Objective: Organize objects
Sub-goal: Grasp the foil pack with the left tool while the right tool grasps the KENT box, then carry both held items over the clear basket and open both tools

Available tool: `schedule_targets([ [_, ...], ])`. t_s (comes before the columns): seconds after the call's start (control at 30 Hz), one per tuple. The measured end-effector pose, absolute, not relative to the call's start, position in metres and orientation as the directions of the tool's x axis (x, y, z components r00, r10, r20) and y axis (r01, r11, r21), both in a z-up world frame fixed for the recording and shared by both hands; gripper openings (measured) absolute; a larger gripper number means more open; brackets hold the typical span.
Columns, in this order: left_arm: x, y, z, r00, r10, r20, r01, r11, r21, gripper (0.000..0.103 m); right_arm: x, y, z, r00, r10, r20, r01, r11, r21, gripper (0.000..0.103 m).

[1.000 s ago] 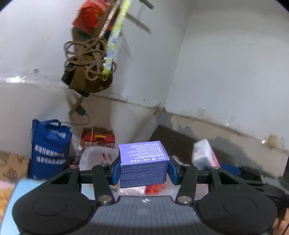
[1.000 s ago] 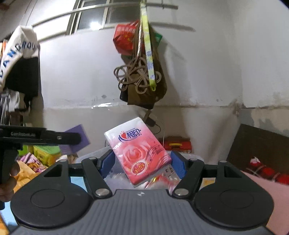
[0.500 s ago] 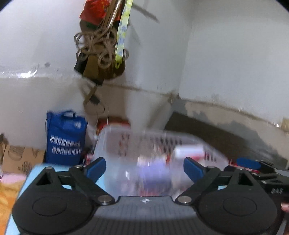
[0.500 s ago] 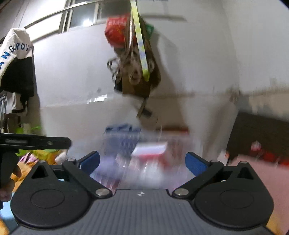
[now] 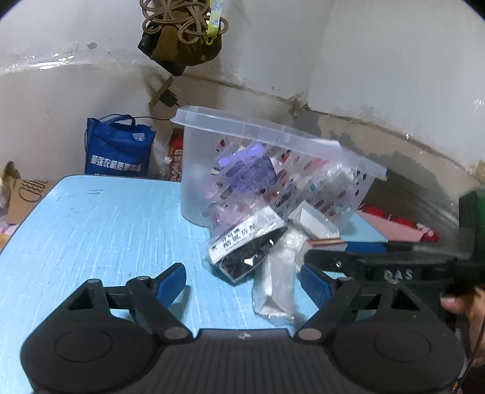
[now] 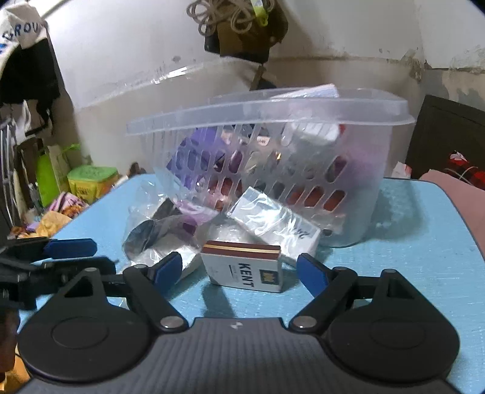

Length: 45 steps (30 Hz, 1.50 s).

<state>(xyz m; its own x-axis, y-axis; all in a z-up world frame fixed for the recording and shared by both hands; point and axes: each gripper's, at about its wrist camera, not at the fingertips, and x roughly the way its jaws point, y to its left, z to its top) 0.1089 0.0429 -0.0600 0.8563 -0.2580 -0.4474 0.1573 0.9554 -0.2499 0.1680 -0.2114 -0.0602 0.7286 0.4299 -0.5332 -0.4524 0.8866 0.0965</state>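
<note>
Clear plastic basket [image 5: 274, 142] [image 6: 357, 188] standing on the light blue bench [image 5: 100, 230] [image 6: 424, 242], slotted walls, wide flat rim. Inside it, seen through the slots, a purple box [image 5: 251, 171] [image 6: 194, 154] and other packets too blurred to name.

Against the front of the basket, on the bench: a clear bag with a white printed label and dark contents [image 5: 247, 247], touching the basket wall; just in front of that, a crumpled clear plastic pouch [image 5: 277, 282] lying lengthwise. From the right wrist view, crumpled clear plastic with dark contents [image 6: 160, 224] left of the basket, and a wrapped white packet [image 6: 272, 221] leaning on the basket's lower wall.

KENT cigarette pack [image 6: 242, 265] [image 5: 326, 242] just in front of the basket, lying on the bench, white face up, maroon-striped end toward the basket.

Left gripper [image 5: 242, 283]: blue-padded fingers spread wide, holding nothing, low over the bench in front of the basket, bag and pouch between and ahead of the fingertips. Right gripper [image 6: 239, 269] [image 5: 363, 263]: fingers likewise wide apart, empty, cigarette pack lying between the two tips without contact on either side.

Behind the basket, beyond the bench edge, a blue tote bag [image 5: 119, 148] against the wall; above it, a coil of rope [image 5: 185, 15] [image 6: 221, 15] hanging.
</note>
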Motion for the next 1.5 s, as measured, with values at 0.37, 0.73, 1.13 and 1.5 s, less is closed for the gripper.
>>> schedule_targets([
  [0.37, 0.113, 0.004, -0.069, 0.838, -0.192, -0.510, 0.174, 0.981, -0.082, 0.077, 0.159, -0.222, -0.065, 0.756, 0.428, -0.495, -0.425, 0.896, 0.127, 0.061],
  [0.73, 0.117, -0.014, -0.070, 0.858, -0.117, -0.499, 0.149, 0.989, 0.024, 0.044, 0.154, -0.229, -0.063, 0.774, 0.441, -0.454, -0.437, 0.891, 0.121, 0.061],
  [1.13, 0.089, 0.010, -0.061, 0.906, -0.244, -0.345, 0.264, 0.964, 0.012, 0.044, 0.149, -0.237, -0.062, 0.786, 0.473, -0.398, -0.449, 0.880, 0.158, 0.061],
  [1.5, 0.085, 0.025, -0.059, 0.915, -0.298, -0.273, 0.284, 0.955, -0.090, 0.044, 0.141, -0.238, -0.062, 0.815, 0.459, -0.354, -0.439, 0.887, 0.141, 0.061],
])
